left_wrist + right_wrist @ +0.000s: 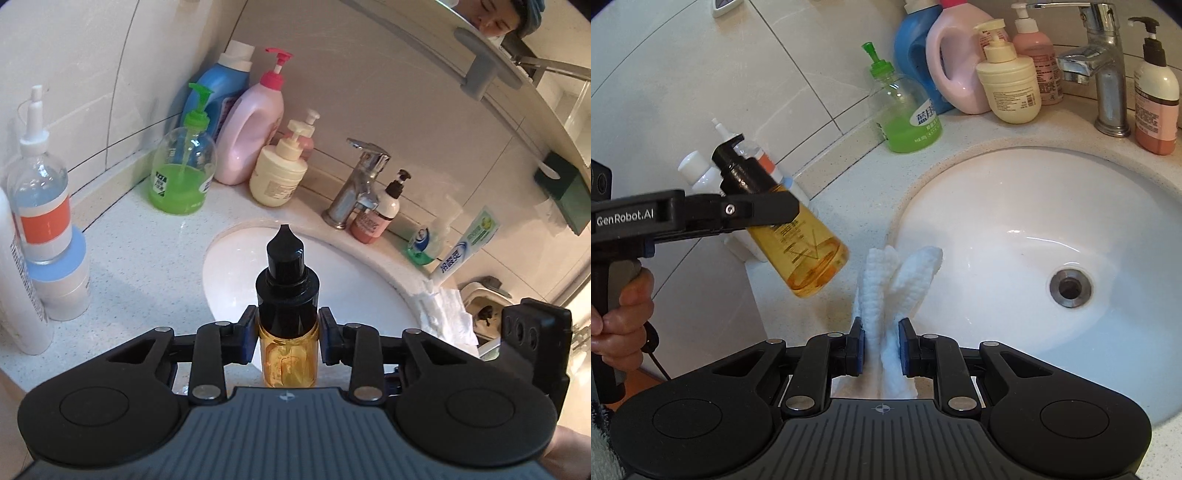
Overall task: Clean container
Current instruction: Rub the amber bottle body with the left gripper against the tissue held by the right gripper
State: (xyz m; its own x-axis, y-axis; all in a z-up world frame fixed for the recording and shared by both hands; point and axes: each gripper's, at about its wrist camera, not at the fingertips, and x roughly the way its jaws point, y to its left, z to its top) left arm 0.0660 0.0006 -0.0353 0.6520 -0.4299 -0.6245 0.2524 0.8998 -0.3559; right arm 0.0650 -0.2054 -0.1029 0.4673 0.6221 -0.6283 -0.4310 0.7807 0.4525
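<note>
We hold the left gripper [288, 338] level over the near edge of the white sink basin [236, 273], its jaws pinching an amber pump bottle [289, 354] just below its black collar. From the left wrist camera the bottle stands upright between the pads, black pump head [286, 254] pointing toward the faucet [360, 181]. From the right wrist camera, the same bottle [803, 243] hangs tilted in the air above the speckled countertop [849, 177], base lower and toward the basin [1034, 236], pump up and to the left. Our left hand [622, 306] wraps the gripper's grey handle at the frame's left edge.

The right gripper [881, 349] sits low in front of the basin, jaws pressed on a folded white cloth [897, 280], whose free end stands up ahead of the fingers, close beside the bottle's base but apart from it.

Along the wall behind stand a green soap dispenser [905, 118], a blue detergent jug [919, 51], a pink jug [960, 62] and a cream pump bottle [1008, 81].
</note>
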